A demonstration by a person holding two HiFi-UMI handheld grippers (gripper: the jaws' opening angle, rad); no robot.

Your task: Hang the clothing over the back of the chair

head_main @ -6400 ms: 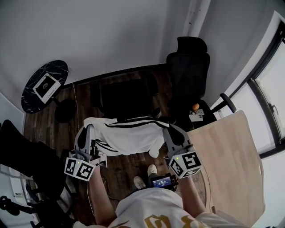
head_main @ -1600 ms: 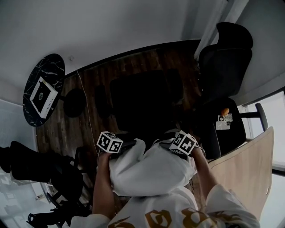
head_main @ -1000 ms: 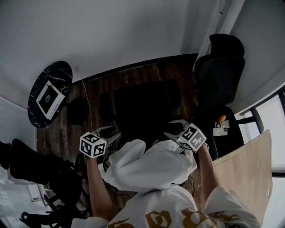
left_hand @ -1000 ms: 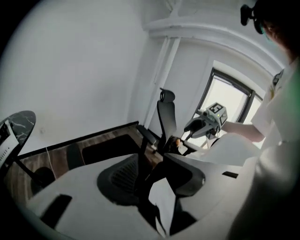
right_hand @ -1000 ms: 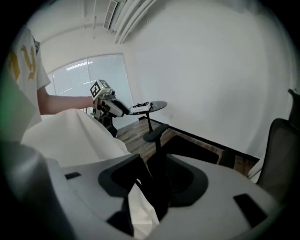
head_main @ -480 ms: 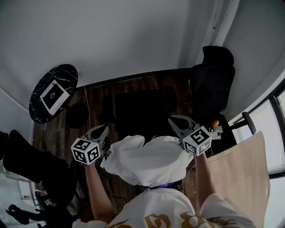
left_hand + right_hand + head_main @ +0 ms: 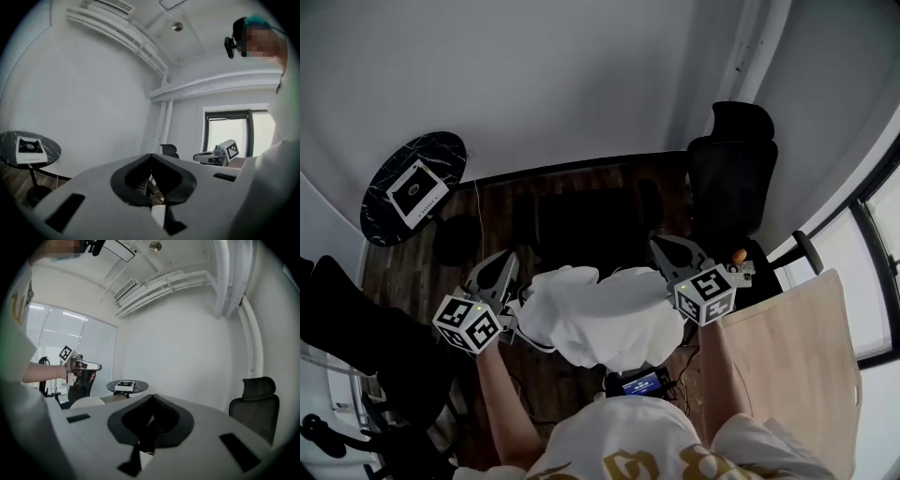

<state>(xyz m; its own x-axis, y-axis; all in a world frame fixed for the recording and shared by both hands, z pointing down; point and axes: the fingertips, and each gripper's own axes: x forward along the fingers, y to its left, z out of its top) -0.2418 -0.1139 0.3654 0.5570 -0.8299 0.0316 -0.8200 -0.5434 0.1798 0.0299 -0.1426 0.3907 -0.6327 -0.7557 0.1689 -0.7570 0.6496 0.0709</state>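
Observation:
The white clothing (image 7: 602, 319) lies bunched in a mound just in front of me, apparently over the back of the black chair (image 7: 591, 220), whose seat shows beyond it. The chair's back is hidden under the cloth. My left gripper (image 7: 507, 259) is beside the cloth's left edge, my right gripper (image 7: 662, 246) beside its right edge. Both are raised, point forward and are shut on nothing. In the left gripper view the left gripper (image 7: 150, 155) has its tips pressed together; in the right gripper view the right gripper (image 7: 151, 397) does too.
A second black office chair (image 7: 731, 169) stands at the back right. A round dark table (image 7: 380, 202) with a white box (image 7: 416, 187) is at the left. A wooden desk (image 7: 787, 356) lies at my right, more dark chairs (image 7: 342, 328) at my left. A small screen device (image 7: 637, 382) sits below the cloth.
Both grippers stood open at the cloth a second ago; now they are shut and have lifted up and apart from it. The cloth stays in place.

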